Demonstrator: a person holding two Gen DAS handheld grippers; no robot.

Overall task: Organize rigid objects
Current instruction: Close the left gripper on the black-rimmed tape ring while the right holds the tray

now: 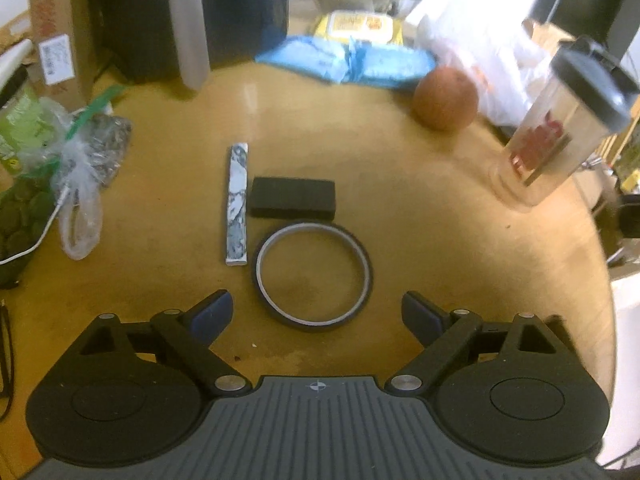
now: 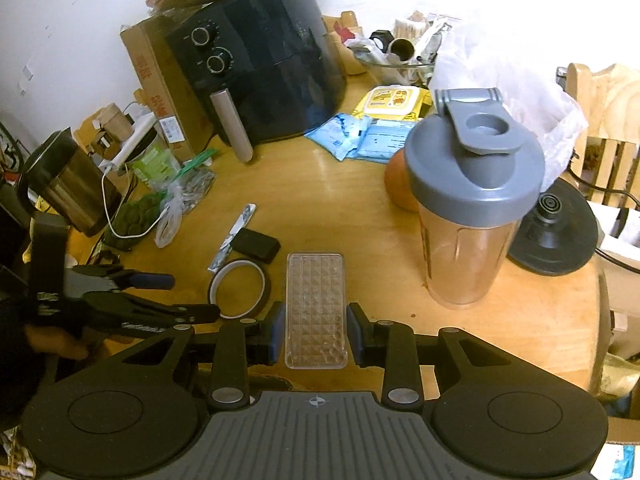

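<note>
Clear case (image 2: 315,312) clamped only in right view, tape ring (image 1: 313,276)

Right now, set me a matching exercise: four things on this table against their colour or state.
Things:
1. tape ring
2. clear textured case
3. shaker bottle
4. marbled bar

States:
A. white with grey veins, lying flat
B. upright, grey lid on
C. clamped between the right gripper's pads
D. flat on the wood ahead of the open left gripper

Pairs: 1-D, 2-C, 3-B, 4-A
</note>
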